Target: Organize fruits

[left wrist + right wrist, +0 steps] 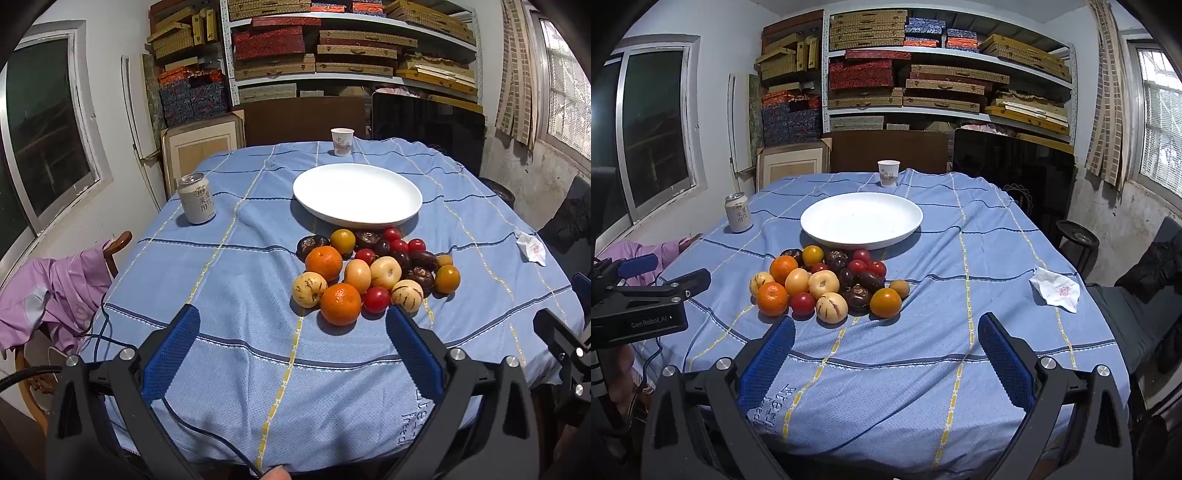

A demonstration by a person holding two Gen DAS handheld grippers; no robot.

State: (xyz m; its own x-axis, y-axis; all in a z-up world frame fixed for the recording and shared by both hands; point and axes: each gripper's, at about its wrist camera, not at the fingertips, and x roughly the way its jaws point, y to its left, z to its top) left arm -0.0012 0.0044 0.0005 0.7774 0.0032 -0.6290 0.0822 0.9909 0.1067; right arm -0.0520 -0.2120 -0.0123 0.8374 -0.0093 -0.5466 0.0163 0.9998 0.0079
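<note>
A heap of fruit lies on the blue tablecloth: oranges, pale striped melons, red cherry tomatoes and dark brown fruits. Behind it sits an empty white plate. My left gripper is open and empty, just short of the heap. In the right wrist view the heap and plate lie ahead to the left. My right gripper is open and empty, over bare cloth near the table's front.
A drink can stands at the left of the table, a paper cup at the far edge, a crumpled tissue at the right. Shelves of boxes fill the back wall. A chair with pink cloth stands left.
</note>
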